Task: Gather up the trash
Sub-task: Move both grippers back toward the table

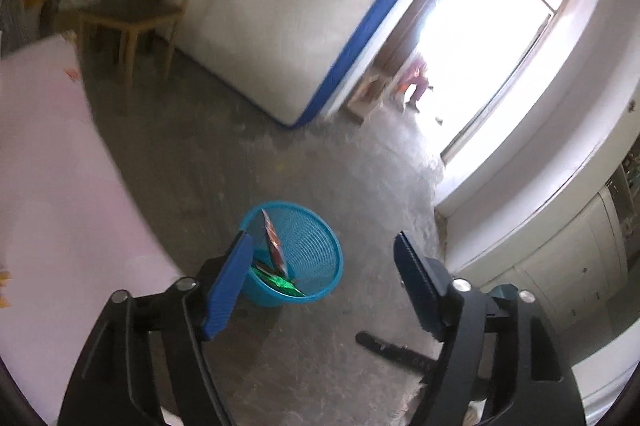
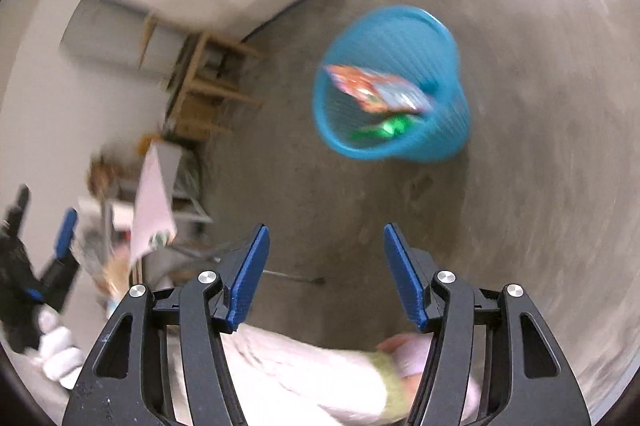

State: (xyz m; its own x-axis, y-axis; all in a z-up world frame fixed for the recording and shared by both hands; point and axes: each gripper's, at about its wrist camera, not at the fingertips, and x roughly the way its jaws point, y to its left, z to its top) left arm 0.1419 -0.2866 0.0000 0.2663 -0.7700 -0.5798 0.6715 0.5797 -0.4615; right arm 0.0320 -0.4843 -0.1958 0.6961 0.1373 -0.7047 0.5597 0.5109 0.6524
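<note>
Both claws, left [image 1: 324,246] and right [image 2: 324,238], gape empty above blue basket [image 2: 448,142] holding wrappers [image 2: 380,92].

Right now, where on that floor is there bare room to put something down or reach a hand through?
Bare concrete floor lies open between the blue basket, the leaning mattress and the bright doorway. In the right wrist view the floor right of the basket looks free too. It is crowded by the wooden chair and the cluttered wooden shelves.

Left tool [image 1: 324,252] and right tool [image 2: 325,246] both angle downward, jaws spread wide with nothing between them. A white-gloved hand [image 2: 54,350] grips the left tool.
</note>
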